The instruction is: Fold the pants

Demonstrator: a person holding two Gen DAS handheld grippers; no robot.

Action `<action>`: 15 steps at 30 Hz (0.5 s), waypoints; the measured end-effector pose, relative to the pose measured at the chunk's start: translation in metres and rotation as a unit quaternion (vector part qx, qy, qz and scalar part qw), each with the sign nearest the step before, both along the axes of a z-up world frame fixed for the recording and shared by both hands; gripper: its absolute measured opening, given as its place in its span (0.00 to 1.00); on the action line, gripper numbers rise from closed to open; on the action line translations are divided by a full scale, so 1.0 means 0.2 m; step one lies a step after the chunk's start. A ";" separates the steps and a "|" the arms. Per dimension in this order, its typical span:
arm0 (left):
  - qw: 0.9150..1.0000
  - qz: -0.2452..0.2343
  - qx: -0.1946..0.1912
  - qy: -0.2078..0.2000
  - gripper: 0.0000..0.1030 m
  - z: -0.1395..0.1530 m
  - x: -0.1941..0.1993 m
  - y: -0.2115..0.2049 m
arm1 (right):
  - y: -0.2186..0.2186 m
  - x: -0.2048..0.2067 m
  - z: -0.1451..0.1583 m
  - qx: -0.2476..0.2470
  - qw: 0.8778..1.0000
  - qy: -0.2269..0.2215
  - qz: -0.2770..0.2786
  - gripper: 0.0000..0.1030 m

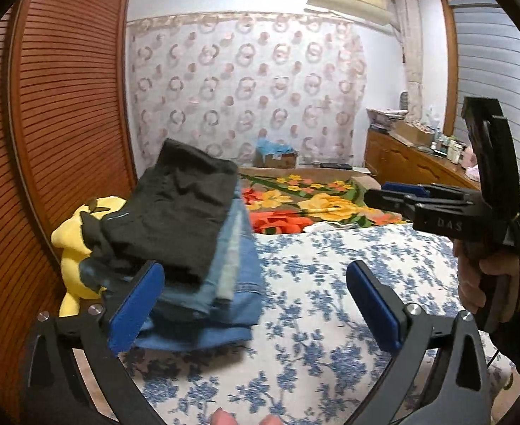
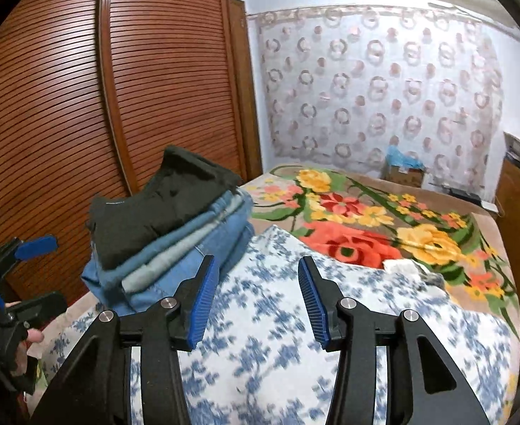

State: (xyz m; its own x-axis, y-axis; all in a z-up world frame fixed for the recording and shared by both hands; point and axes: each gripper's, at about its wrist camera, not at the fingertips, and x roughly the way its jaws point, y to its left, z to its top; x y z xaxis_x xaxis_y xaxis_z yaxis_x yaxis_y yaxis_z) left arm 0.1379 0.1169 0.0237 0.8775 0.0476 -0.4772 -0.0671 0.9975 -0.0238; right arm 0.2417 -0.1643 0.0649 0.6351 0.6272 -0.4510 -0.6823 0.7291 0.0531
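A stack of folded pants lies at the bed's left side by the wardrobe, with a black pair (image 1: 175, 212) (image 2: 153, 209) on top of several blue jeans (image 1: 224, 290) (image 2: 189, 244). My left gripper (image 1: 254, 272) is wide open just short of the stack. Its left pad (image 1: 136, 308) overlaps the pile's near corner in the left wrist view, and nothing is pinched between the pads. My right gripper (image 2: 257, 260) is open over the blue-flowered bedspread (image 2: 260, 336), to the right of the stack, with nothing between its fingers. Each gripper also shows in the other's view: the right gripper (image 1: 384, 196) and the left gripper (image 2: 37, 272).
A slatted wooden wardrobe (image 1: 65, 106) (image 2: 118, 88) stands close behind the stack. A yellow plush toy (image 1: 72, 248) sits behind the pile. A bright floral blanket (image 1: 313, 202) (image 2: 366, 226) covers the far half of the bed. A wooden dresser (image 1: 419, 166) and a cardboard box (image 1: 277, 157) are beyond.
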 end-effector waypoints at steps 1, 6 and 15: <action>1.000 -0.002 0.001 0.000 1.00 0.00 -0.01 -0.02 | -0.02 -0.03 0.00 0.002 1.000 -0.001 -0.005 0.47; 1.000 -0.025 0.003 -0.001 1.00 0.00 -0.04 -0.14 | -0.14 -0.20 0.01 0.010 0.999 -0.001 -0.031 0.49; 0.998 -0.062 -0.013 0.013 1.00 -0.03 -0.09 -0.31 | -0.30 -0.52 -0.01 0.012 0.997 -0.004 -0.079 0.51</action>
State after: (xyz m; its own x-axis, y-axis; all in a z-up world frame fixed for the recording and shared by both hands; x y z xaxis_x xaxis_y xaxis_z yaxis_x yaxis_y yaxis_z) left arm 0.1207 0.0556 0.0181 0.8635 -0.0726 -0.4992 0.0556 0.9973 -0.0489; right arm 0.1381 -0.2242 0.0622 0.7305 0.5298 -0.4310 -0.5600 0.8259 0.0661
